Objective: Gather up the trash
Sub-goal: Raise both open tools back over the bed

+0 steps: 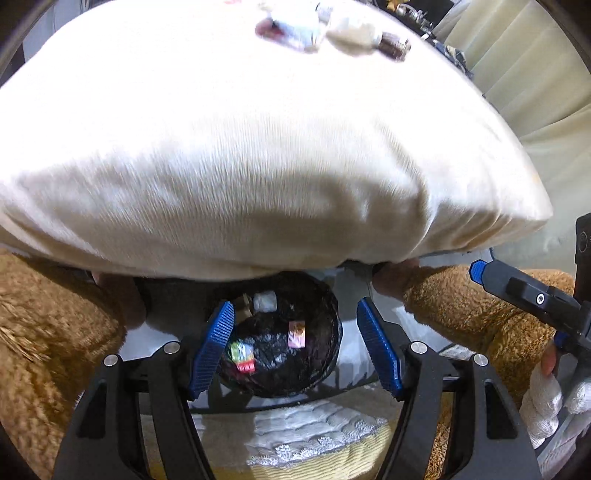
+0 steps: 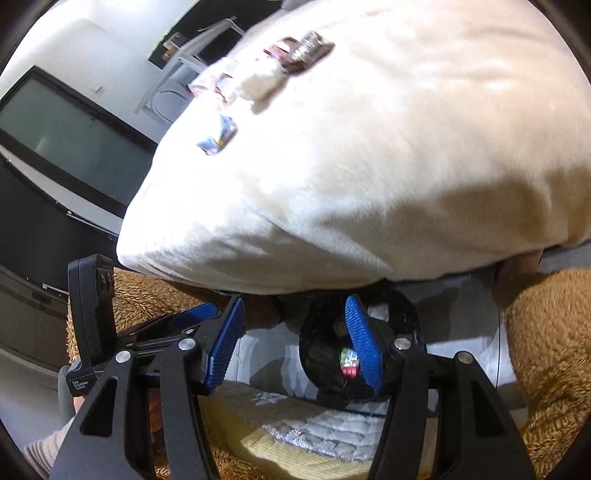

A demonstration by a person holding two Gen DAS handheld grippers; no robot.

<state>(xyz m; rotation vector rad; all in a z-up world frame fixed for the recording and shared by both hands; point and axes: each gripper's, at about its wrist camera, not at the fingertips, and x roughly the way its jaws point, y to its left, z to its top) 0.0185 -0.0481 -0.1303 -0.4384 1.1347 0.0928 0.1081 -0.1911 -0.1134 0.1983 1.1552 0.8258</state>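
Observation:
A round bin with a black bag stands on the floor below and holds several wrappers and a white crumpled tissue. It also shows in the right wrist view. A big cream pillow fills the upper part of both views, with wrappers and crumpled paper lying on its far side. My left gripper is open and empty above the bin. My right gripper is open and empty next to it, and shows at the right edge of the left wrist view.
Brown fuzzy sleeves sit on both sides. A yellow and white lace cloth lies just below the grippers. A dark TV and cabinet stand at the left. Beige sofa cushions are at the right.

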